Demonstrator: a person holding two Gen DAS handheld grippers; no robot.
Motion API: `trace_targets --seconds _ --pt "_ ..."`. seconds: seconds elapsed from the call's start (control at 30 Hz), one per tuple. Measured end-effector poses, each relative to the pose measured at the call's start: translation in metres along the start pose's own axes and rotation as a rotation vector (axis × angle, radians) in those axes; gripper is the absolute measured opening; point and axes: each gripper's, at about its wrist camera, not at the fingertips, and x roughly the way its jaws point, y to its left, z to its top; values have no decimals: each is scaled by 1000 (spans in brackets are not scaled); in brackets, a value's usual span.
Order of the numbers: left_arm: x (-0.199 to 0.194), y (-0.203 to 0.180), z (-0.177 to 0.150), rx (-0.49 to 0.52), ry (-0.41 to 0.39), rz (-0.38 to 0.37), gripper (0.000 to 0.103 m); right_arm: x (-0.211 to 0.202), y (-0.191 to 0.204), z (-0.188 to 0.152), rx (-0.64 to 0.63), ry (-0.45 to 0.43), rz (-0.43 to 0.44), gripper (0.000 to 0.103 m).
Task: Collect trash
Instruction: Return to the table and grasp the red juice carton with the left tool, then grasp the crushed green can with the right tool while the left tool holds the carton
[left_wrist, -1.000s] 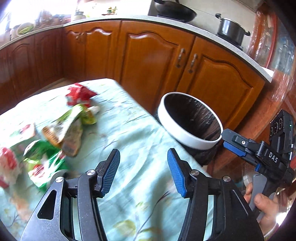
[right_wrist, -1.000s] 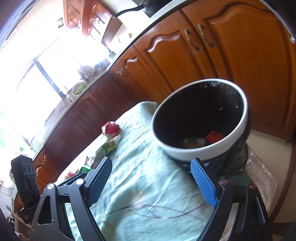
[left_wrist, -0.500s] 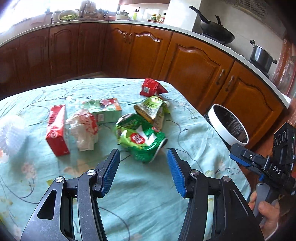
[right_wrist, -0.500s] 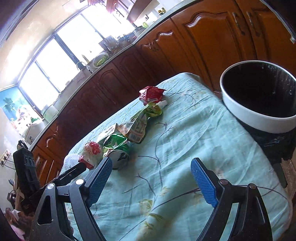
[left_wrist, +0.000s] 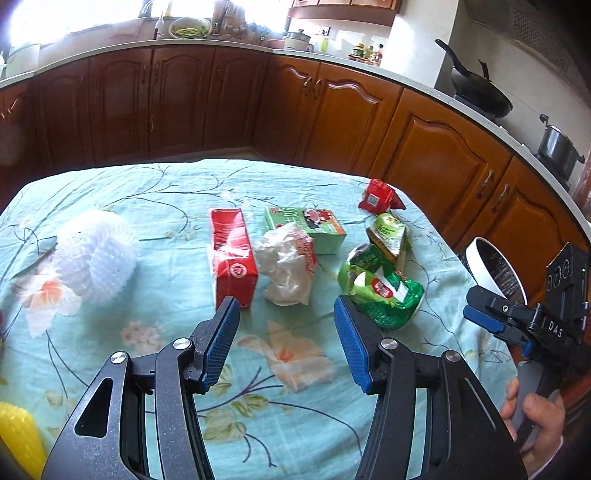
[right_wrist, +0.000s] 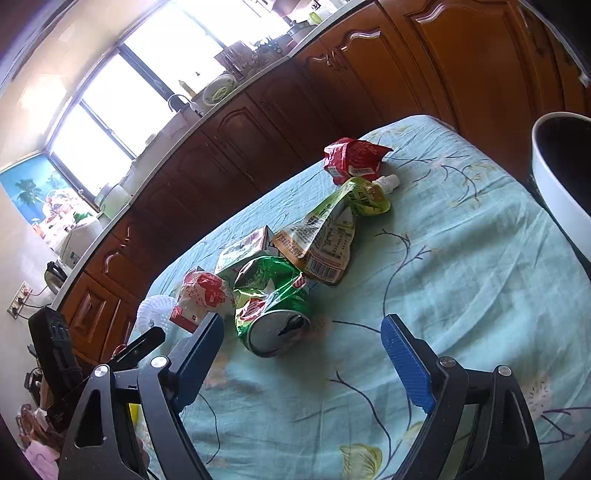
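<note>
I have both grippers hanging over the near edge of the table (left_wrist: 177, 192), which is covered in a pale green flowered cloth, and both are empty: the left gripper (left_wrist: 286, 341) has its jaws part-way apart with only cloth between the blue pads, and the right gripper (right_wrist: 301, 363) stands wider, also with nothing in it. The trash lies ahead of me in a loose row across the cloth: a red carton (left_wrist: 232, 254) with its long axis running straight away from the left gripper, a crumpled white wrapper (left_wrist: 288, 266) touching its right side, a green carton (left_wrist: 306, 229) behind that, then the crushed green can (right_wrist: 271, 306), a green pouch (right_wrist: 332, 229) and a red packet (right_wrist: 351, 157) toward the far right corner. The bin (right_wrist: 561, 177) with its white rim and black liner sits off the table's right edge, nearest my right hand. What I judge the next move turns on is the can: it lies just ahead and slightly left of the right gripper's centre, open end facing me, its long axis pointing roughly along the fingers, so the right jaws could straddle it across its width, while the left is better lined up on the red carton's near end
</note>
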Motion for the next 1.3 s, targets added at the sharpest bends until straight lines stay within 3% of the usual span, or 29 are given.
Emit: trace_targets --seconds 0.27,0.47,0.5,0.57,0.6,0.63,0.7,0.87,0.9,0.93,0.97,1.1,1.27,1.3 --pt "26 21 13 -5 38 69 54 40 6 14 1 73 17 85" --pt "56 25 22 22 72 112 54 68 8 14 -5 146 41 73" --pt "61 27 23 21 79 118 54 69 10 14 -15 147 39 70" --pt "68 30 23 17 96 119 53 71 14 14 -28 160 47 47" --pt "70 31 23 12 103 115 51 72 14 12 -26 177 64 43" --pt "70 33 23 6 105 109 41 71 15 10 -25 185 75 39" --pt "70 34 21 7 116 104 30 67 17 7 -44 184 74 36" --pt "51 37 16 -7 84 103 29 46 17 -2 -50 158 71 32" --pt "44 38 16 -18 72 98 29 40 17 -3 -53 147 65 24" --pt "38 38 17 -26 61 91 29 34 16 -4 -53 136 59 2" --pt "32 37 17 -31 49 84 29 26 13 -5 -47 124 57 0" --pt "2 24 21 -19 -6 38 29 0 1 -3 -61 79 11 0" --pt "-13 -5 27 15 -37 -28 29 -16 2 -14 -53 86 46 10" --pt "-15 -10 27 19 -38 -42 29 -18 5 -18 -53 82 54 21"
